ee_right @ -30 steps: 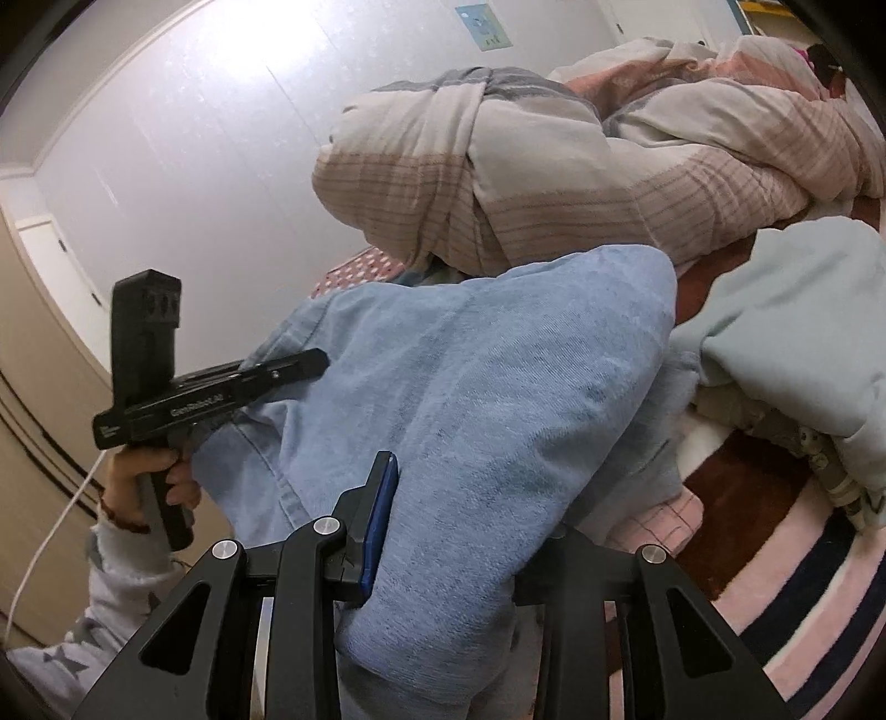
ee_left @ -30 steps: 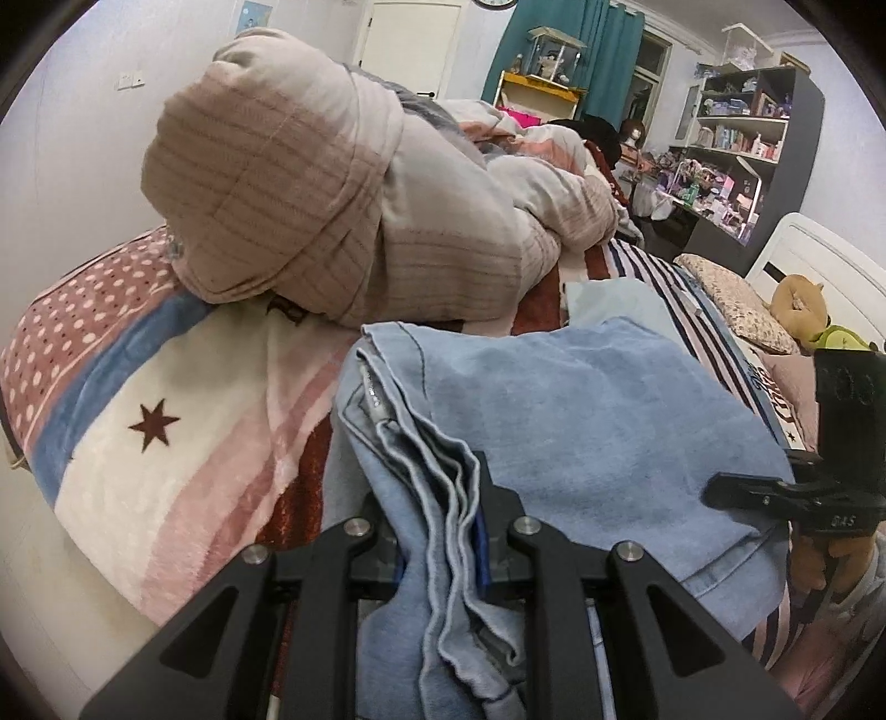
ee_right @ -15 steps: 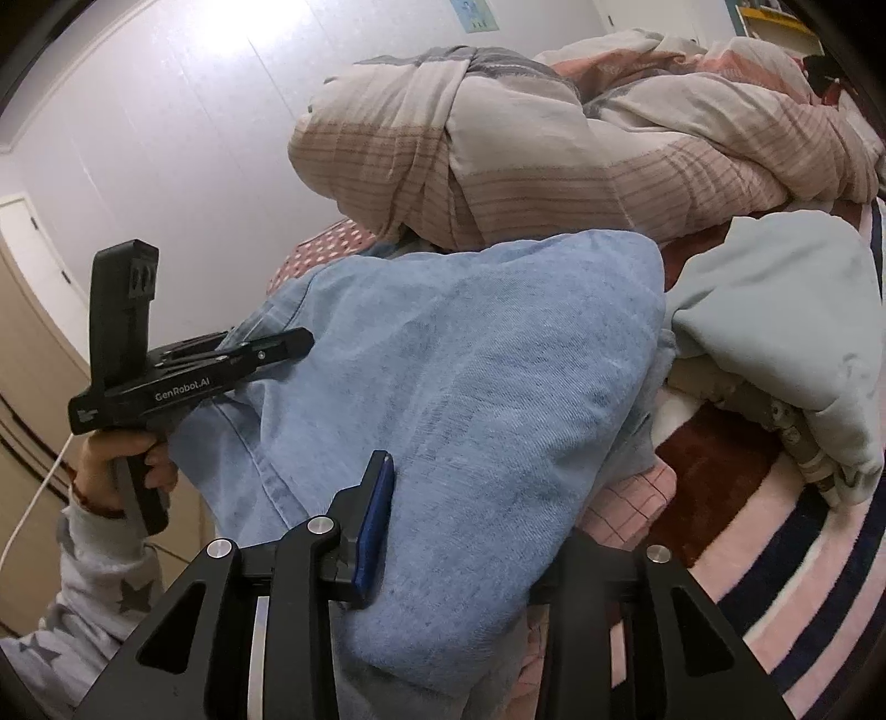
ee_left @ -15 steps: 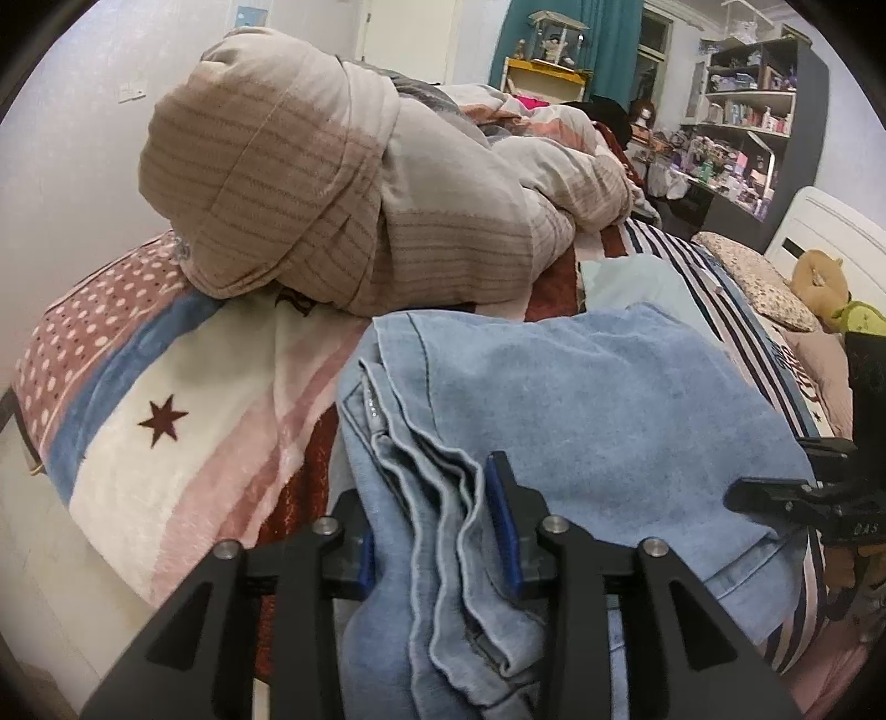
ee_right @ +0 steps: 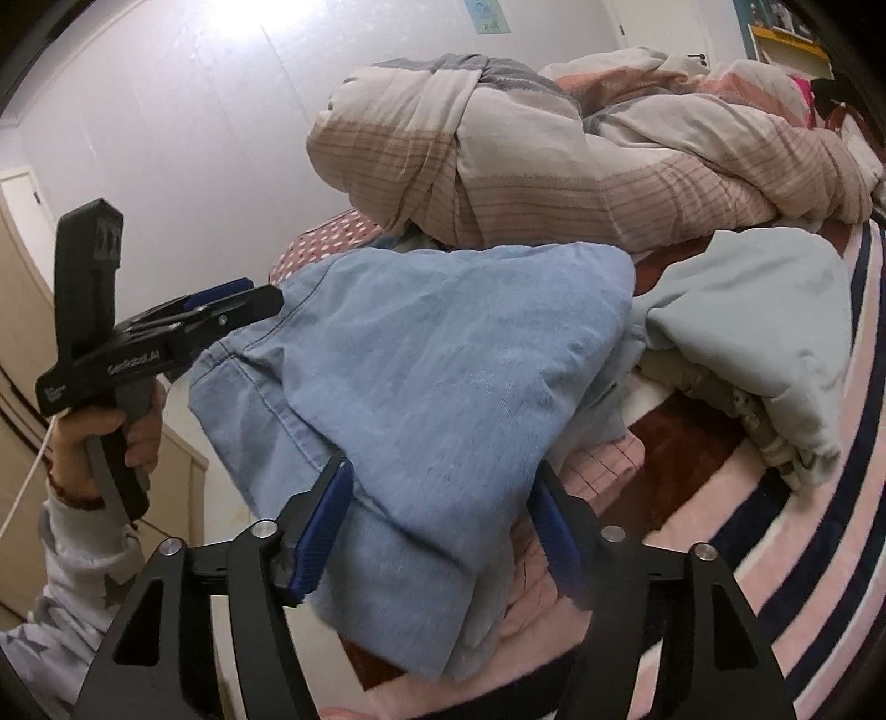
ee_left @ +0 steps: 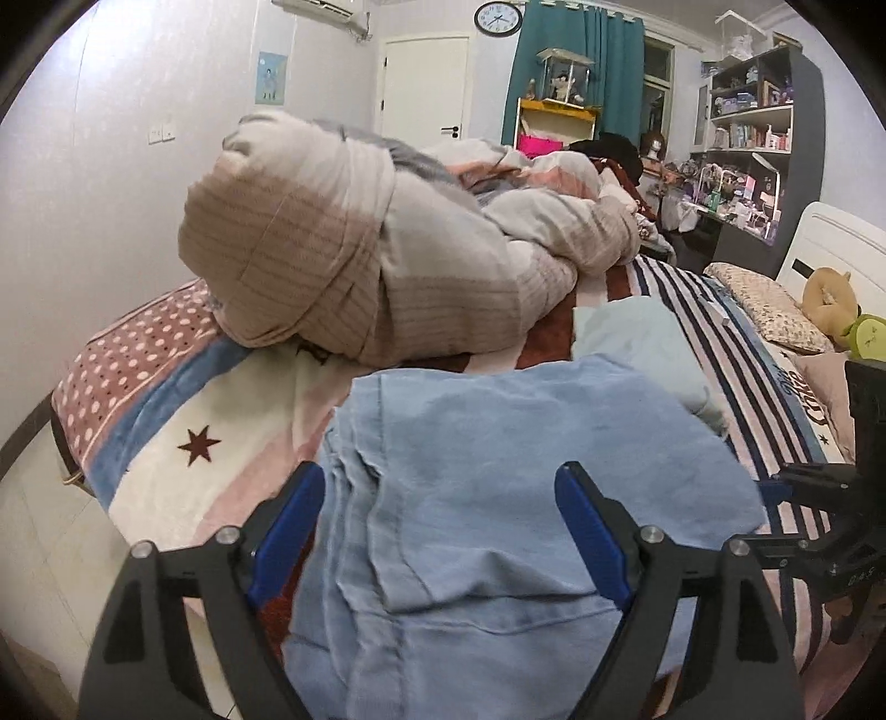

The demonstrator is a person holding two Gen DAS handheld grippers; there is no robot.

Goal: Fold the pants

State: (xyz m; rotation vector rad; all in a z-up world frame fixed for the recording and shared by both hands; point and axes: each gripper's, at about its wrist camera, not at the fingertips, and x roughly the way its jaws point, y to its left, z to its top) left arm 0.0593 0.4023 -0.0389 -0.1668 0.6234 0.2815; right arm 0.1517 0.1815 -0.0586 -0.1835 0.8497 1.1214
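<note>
Bundled quilt (ee_left: 360, 266) (striped), pale-green garment (ee_right: 758, 310), wall clock (ee_left: 498, 18)

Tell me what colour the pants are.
Light blue denim pants, clearest in the right wrist view.

A lived-in home bedroom. A bed (ee_left: 166, 421) with a striped, star-printed blanket carries a bundled quilt (ee_left: 354, 266) and folded clothes; a floral pillow (ee_left: 769, 310) and plush toy (ee_left: 830, 299) lie by the white headboard (ee_left: 830, 249). Teal curtains (ee_left: 576, 66), a wall clock (ee_left: 498, 18), a white door (ee_left: 423, 88) and cluttered shelves (ee_left: 747, 122) line the walls.
</note>
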